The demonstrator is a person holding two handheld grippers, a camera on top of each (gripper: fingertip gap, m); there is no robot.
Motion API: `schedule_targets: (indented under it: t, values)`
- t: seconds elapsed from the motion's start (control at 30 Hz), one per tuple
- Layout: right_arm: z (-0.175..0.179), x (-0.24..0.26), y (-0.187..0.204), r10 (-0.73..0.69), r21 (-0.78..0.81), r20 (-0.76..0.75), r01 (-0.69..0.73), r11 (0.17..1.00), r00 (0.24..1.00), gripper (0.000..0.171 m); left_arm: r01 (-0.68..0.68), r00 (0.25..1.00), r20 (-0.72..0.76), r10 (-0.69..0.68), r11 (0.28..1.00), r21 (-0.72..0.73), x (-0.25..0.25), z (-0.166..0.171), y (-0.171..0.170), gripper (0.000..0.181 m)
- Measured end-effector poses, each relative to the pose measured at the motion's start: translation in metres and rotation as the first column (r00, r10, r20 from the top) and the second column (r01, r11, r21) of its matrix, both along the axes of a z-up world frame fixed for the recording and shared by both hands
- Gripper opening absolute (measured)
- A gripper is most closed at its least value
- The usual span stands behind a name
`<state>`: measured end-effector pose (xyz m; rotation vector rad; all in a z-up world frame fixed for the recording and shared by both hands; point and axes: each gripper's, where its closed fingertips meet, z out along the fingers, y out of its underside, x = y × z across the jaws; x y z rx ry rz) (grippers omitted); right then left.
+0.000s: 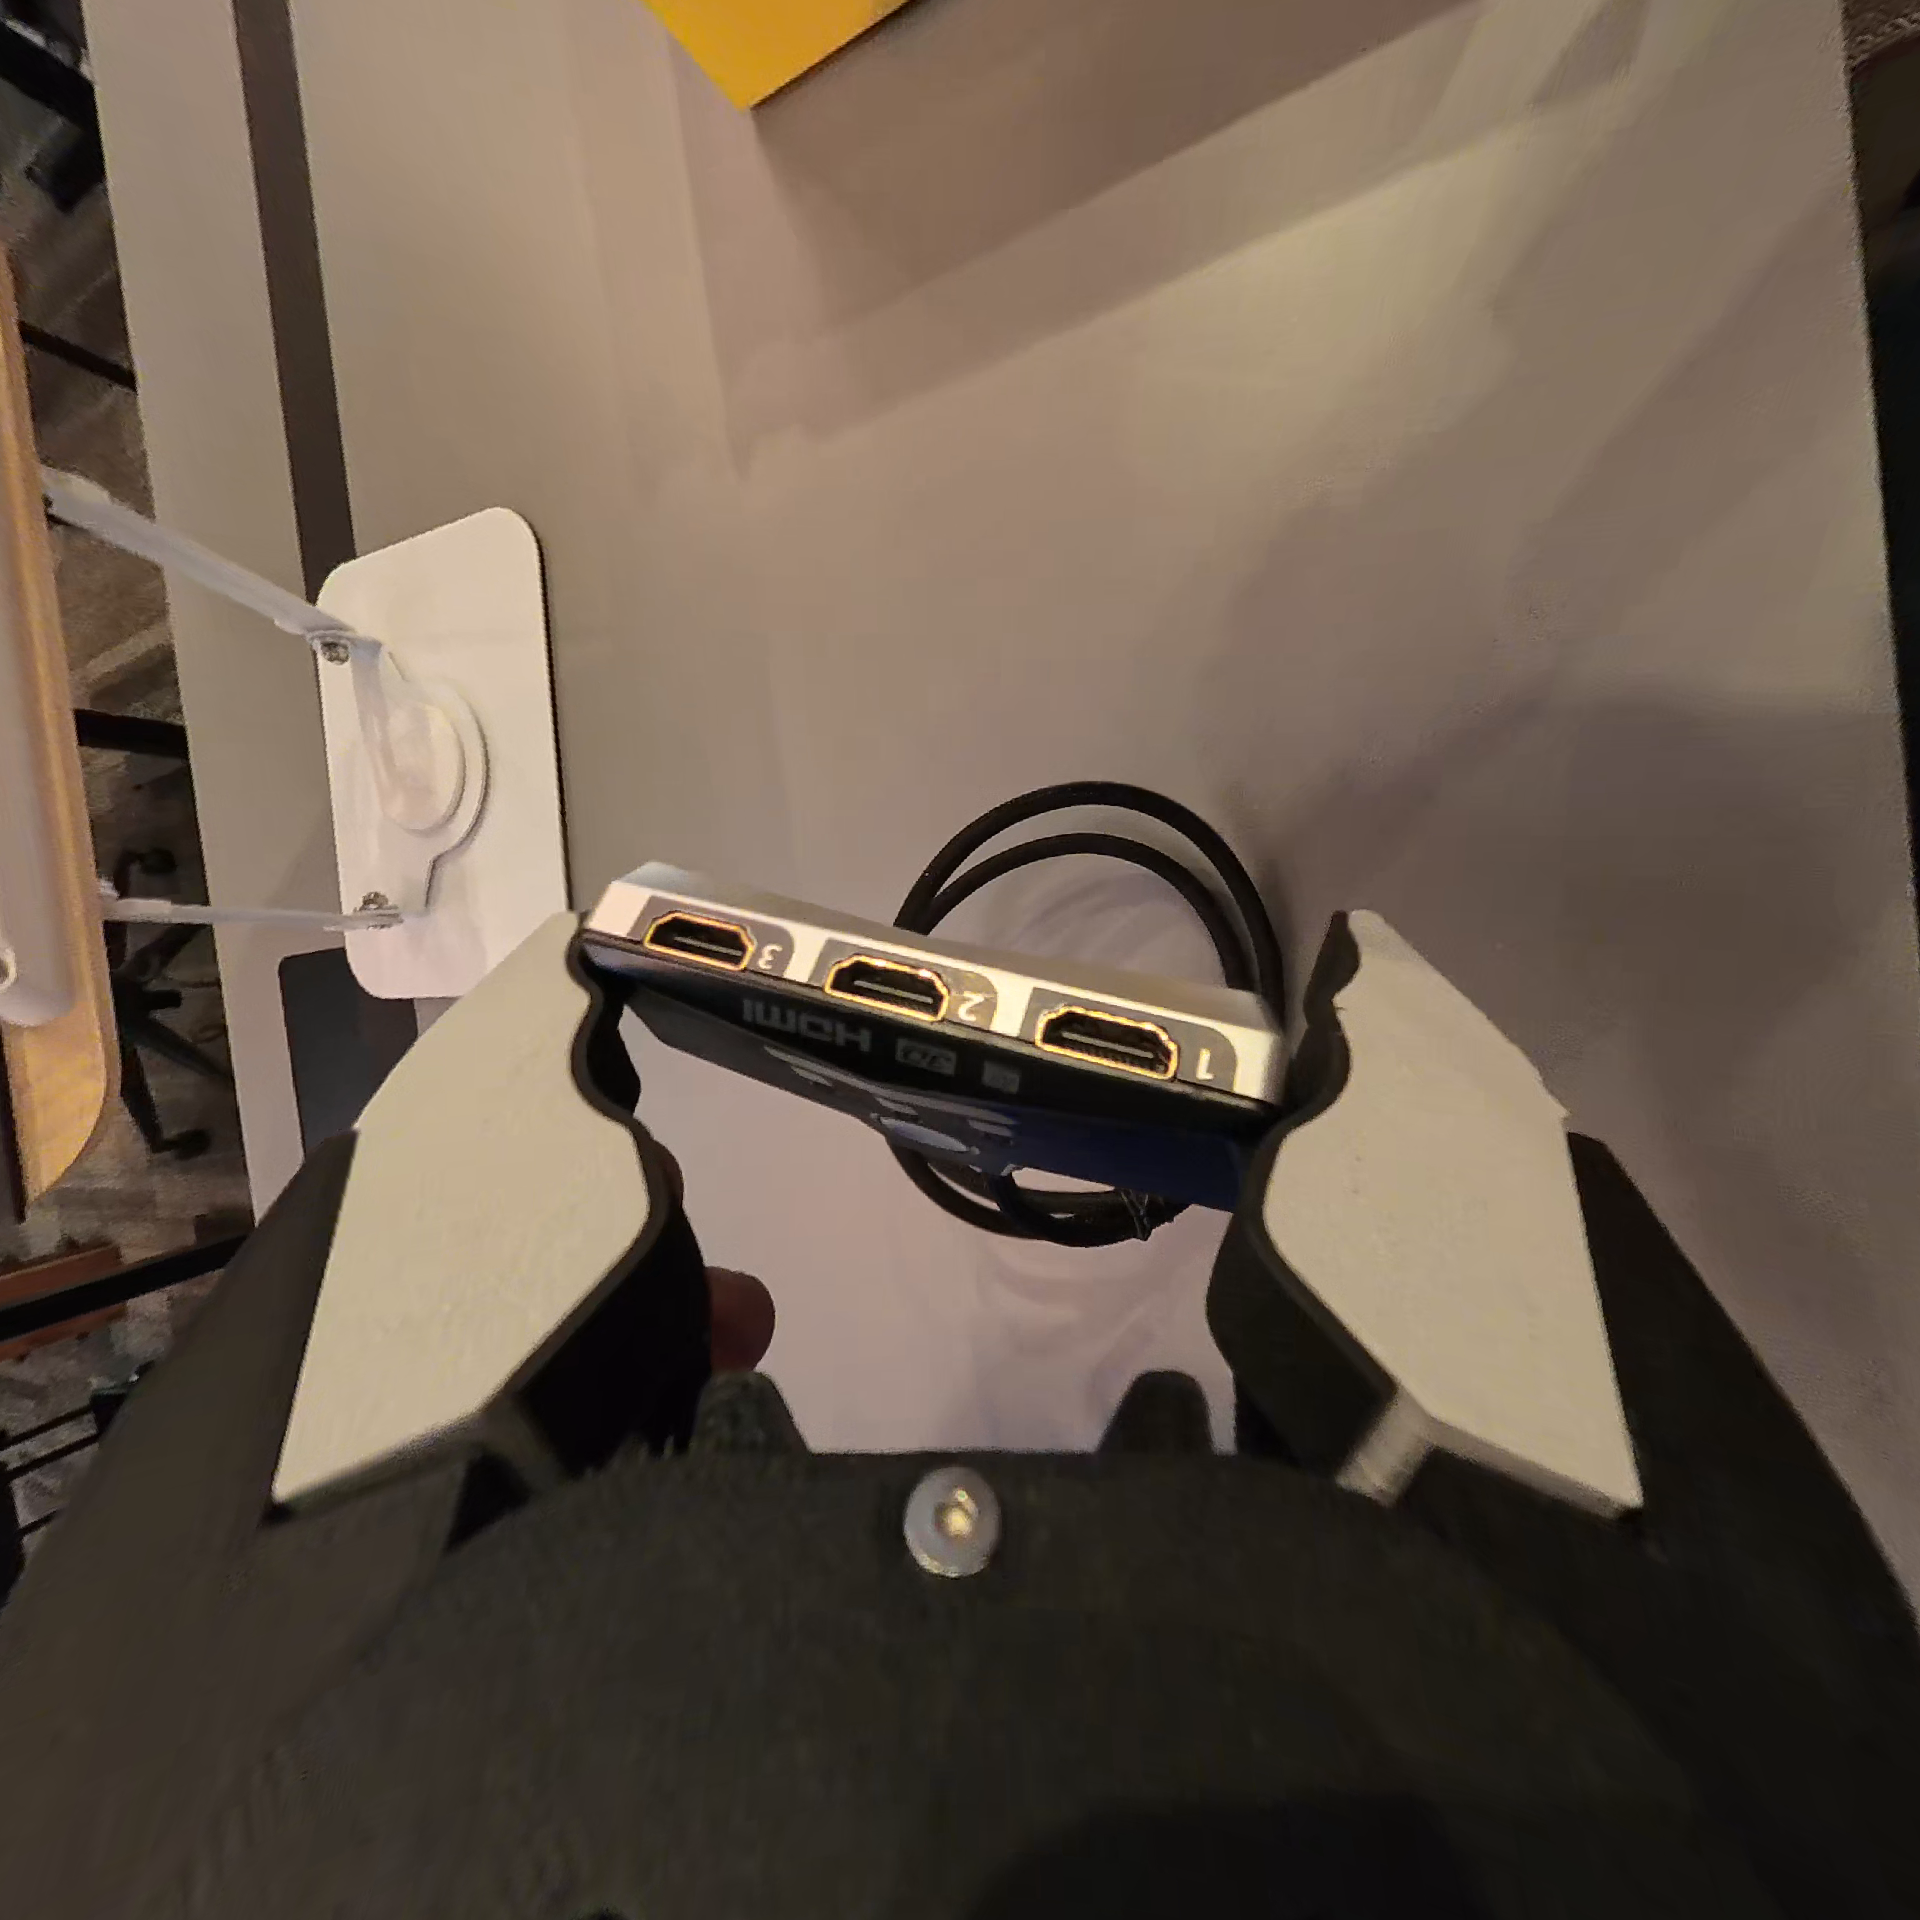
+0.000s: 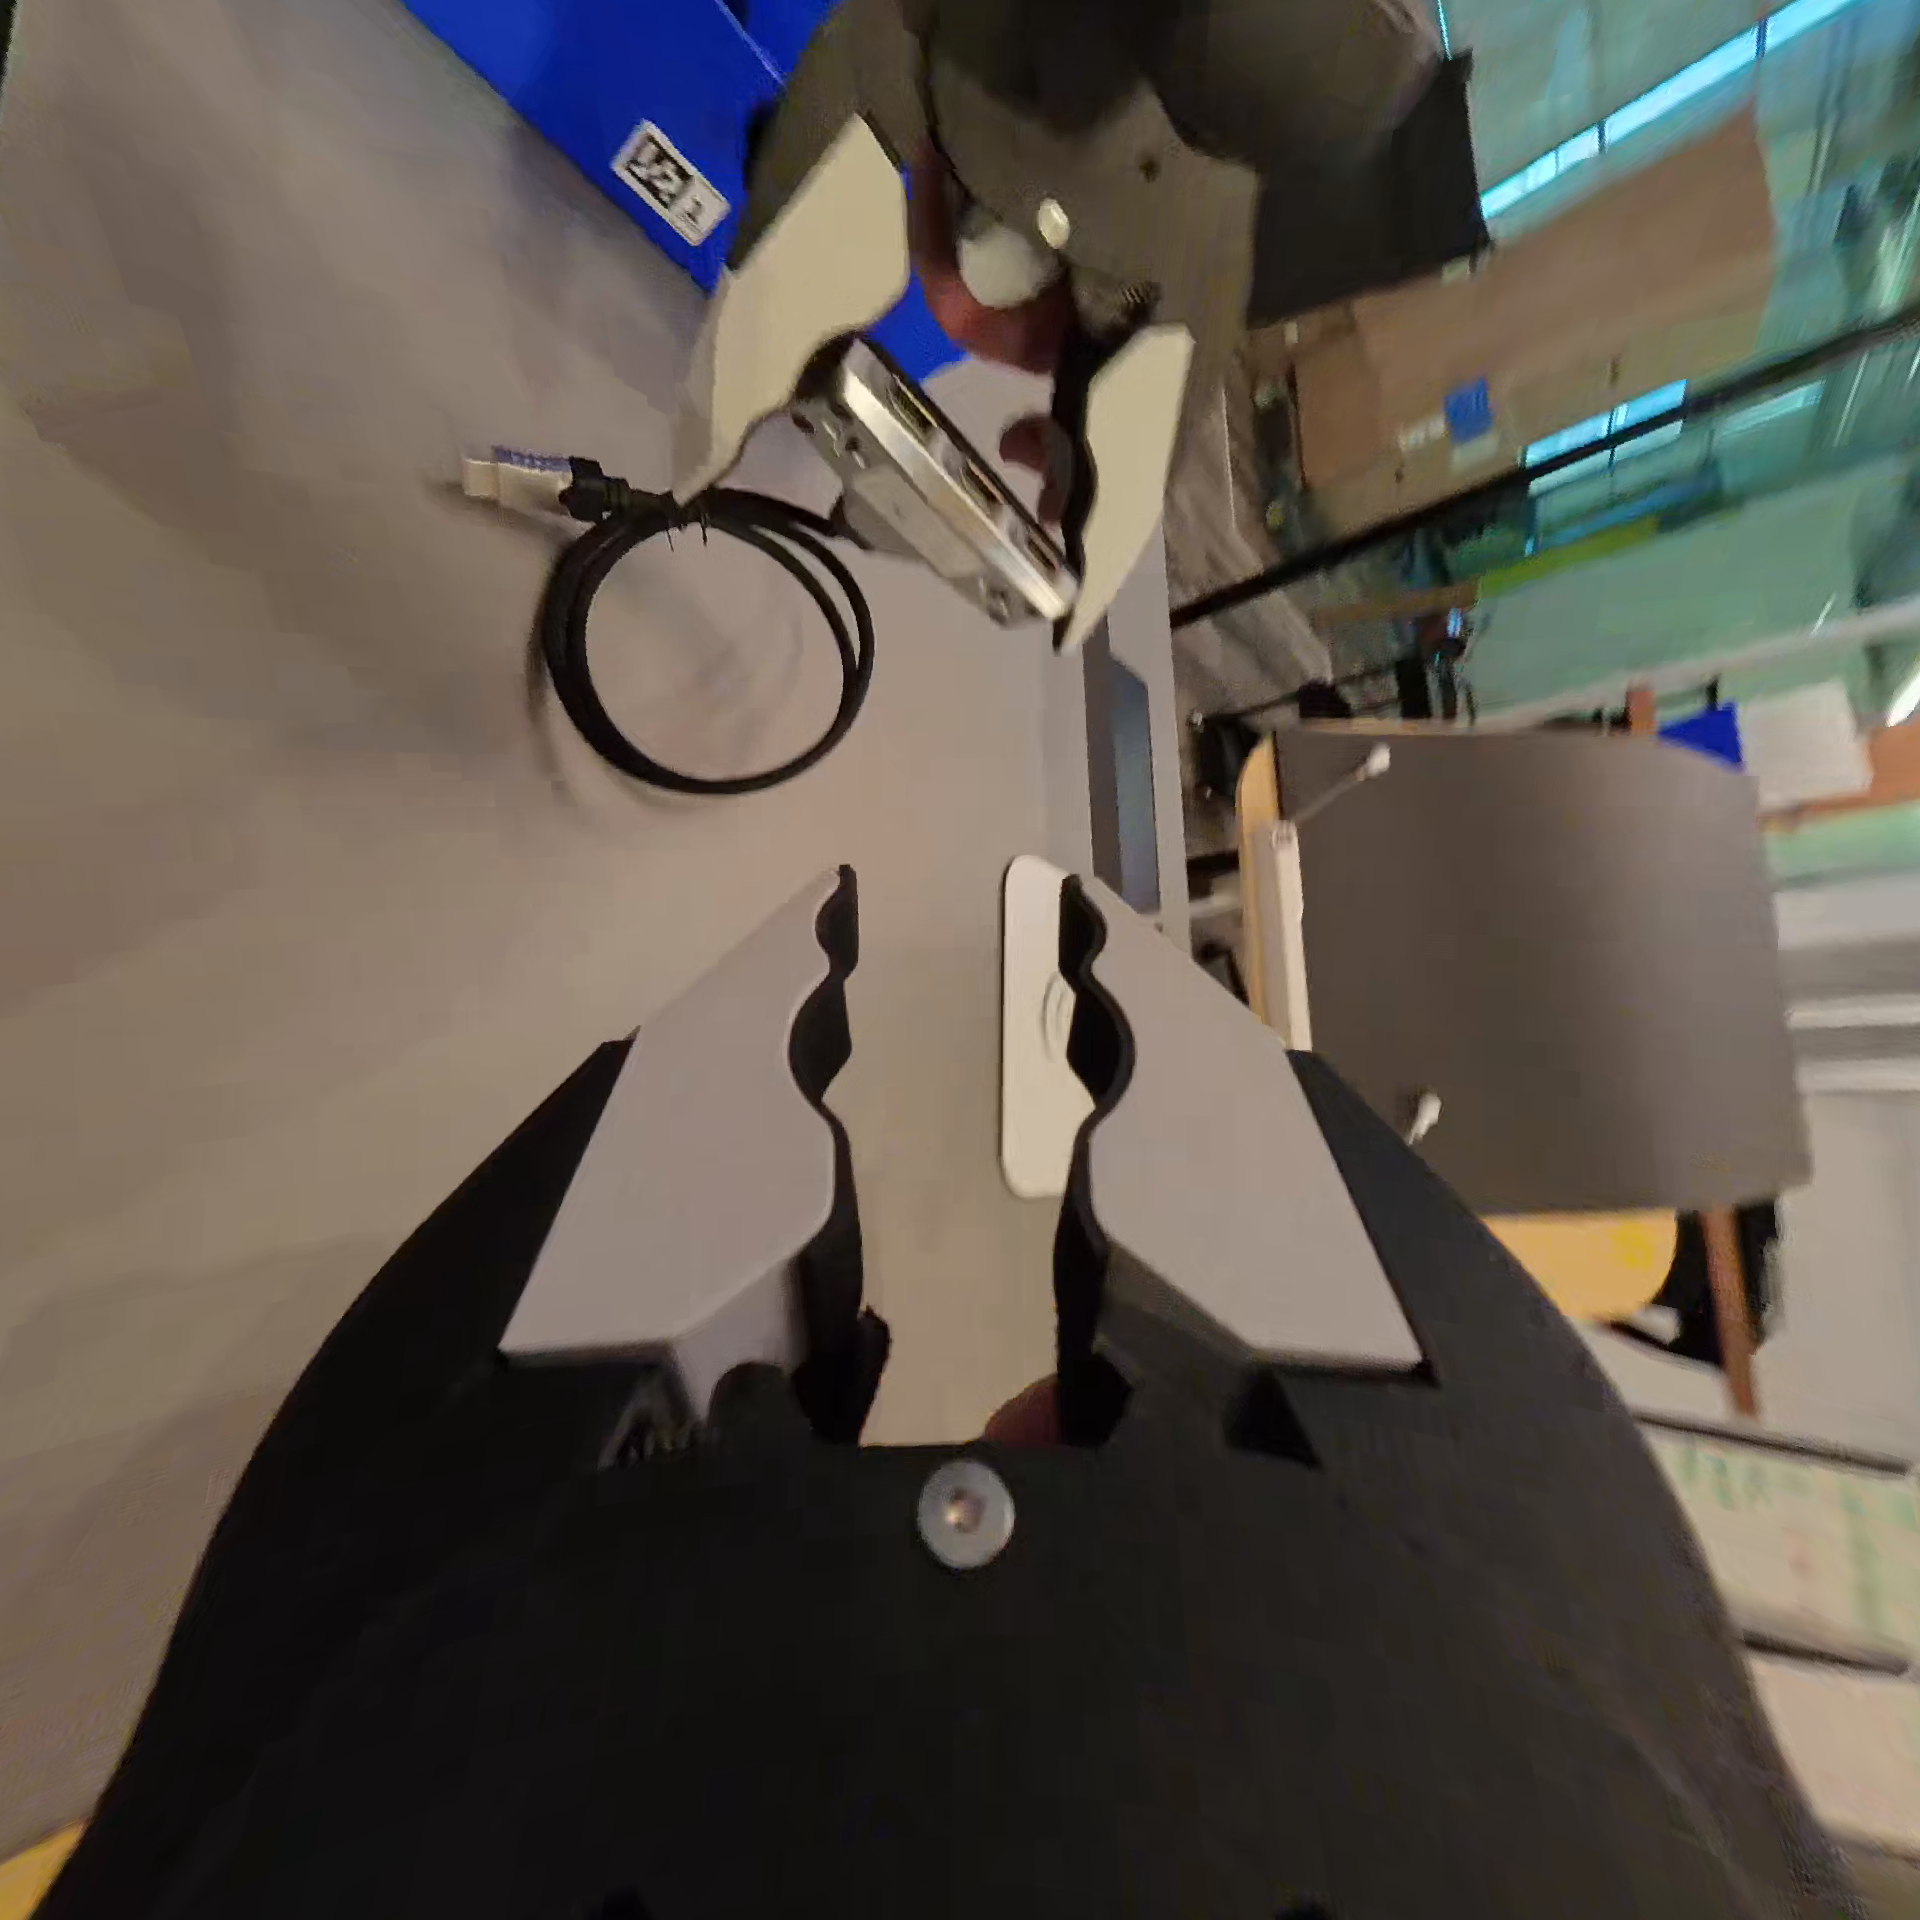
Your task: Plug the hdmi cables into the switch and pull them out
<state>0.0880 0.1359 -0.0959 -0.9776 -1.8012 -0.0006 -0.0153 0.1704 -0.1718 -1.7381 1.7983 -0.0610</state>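
The left gripper [image 1: 951, 997] clamps the flat silver-and-black HDMI switch [image 1: 935, 992] by its ends, three ports empty; the right gripper [image 2: 958, 904] hangs narrowly parted, holding nothing, above the grey table [image 2: 260, 831].

coiled cable [image 2: 707, 634] blurred, perhaps mid-swing

Gold-rimmed ports are seen on the silver-and-black switch [image 1: 935, 997] between the grey-and-black fingers [image 1: 488, 1174]. A black cable [image 2: 707, 634] and a blue box [image 2: 623, 94] are seen beyond.
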Motion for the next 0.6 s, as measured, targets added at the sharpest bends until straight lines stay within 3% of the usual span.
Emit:
schedule_targets:
  t: [0.2, 0.33, 0.53, 0.6]
  values:
    - [-0.012, -0.065, -0.018, 0.198, 0.138, 0.049, -0.203, 0.969, 0.979, 0.037, 0.059, 0.998, -0.005, -0.059, 0.998, -0.024, 0.014, -0.004, -0.013, 0.123]
    - [-0.026, -0.089, -0.012, 0.213, 0.241, 0.142, -0.243, 0.94, 0.967, 0.043, 0.098, 0.995, -0.007, -0.098, 0.995, -0.031, 0.023, -0.007, -0.02, 0.123]
    - [-0.061, -0.104, -0.006, 0.24, 0.239, 0.261, -0.303, 0.922, 0.935, 0.054, 0.149, 0.989, 0.022, -0.148, 0.987, -0.061, 0.033, -0.007, -0.033, 0.123]
    - [-0.067, -0.108, -0.007, 0.249, 0.248, 0.28, -0.321, 0.914, 0.927, 0.048, 0.17, 0.986, 0.014, -0.169, 0.983, -0.07, 0.036, -0.009, -0.038, 0.123]
